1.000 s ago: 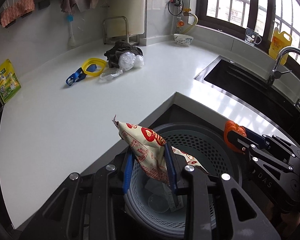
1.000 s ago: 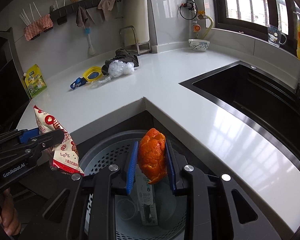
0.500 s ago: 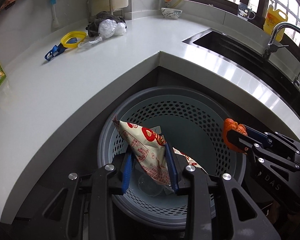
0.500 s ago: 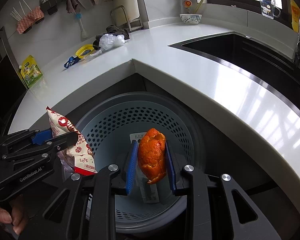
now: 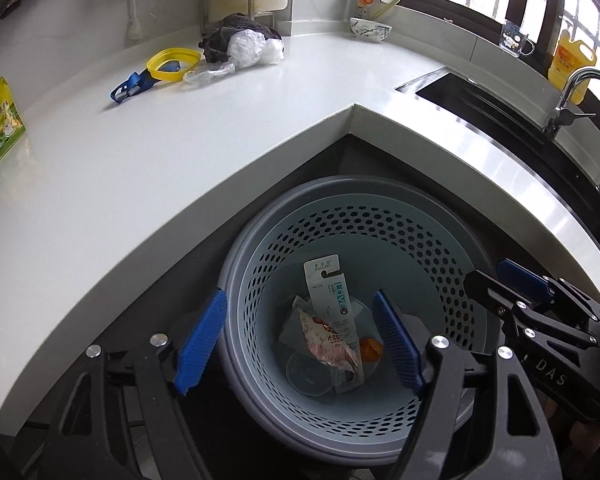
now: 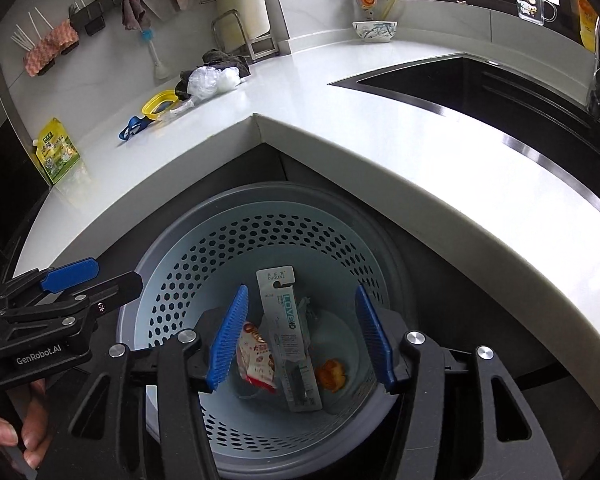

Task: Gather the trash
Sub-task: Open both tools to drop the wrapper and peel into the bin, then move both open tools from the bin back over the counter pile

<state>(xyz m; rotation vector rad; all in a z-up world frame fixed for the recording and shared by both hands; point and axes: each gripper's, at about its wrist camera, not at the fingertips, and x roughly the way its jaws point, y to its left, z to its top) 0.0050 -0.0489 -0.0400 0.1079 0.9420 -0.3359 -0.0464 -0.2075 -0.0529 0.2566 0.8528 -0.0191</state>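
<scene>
Both tools are hanging over the round grey perforated plastic waste basket (image 5: 440, 240): the left hand-held gripper (image 5: 300, 340) is standing wide apart with nothing between its blue pads, its jaws having just been opening, and the right hand-held gripper (image 6: 300, 340) is likewise gaping empty after just opening. On the basket floor the red-and-white printed snack wrapper (image 5: 332, 344) is lying crumpled, partly tucked under a long white-and-teal cardboard package backing (image 5: 332, 312), with the orange peel (image 6: 331, 374) just beside it; from the left wrist view the peel is half hidden behind a pad. A clear round lid (image 5: 310, 372) is showing faintly beneath them, hard to make out. Farther off, on the white counter (image 5: 140, 160), a blue strap (image 5: 130, 86), a yellow ring-shaped lid (image 5: 174, 64) and crumpled clear plastic bags (image 5: 248, 48) against a dark cloth (image 5: 240, 24) are lying near the wall. Fingers (image 6: 24, 436) are being cut off at the lower left edge.
</scene>
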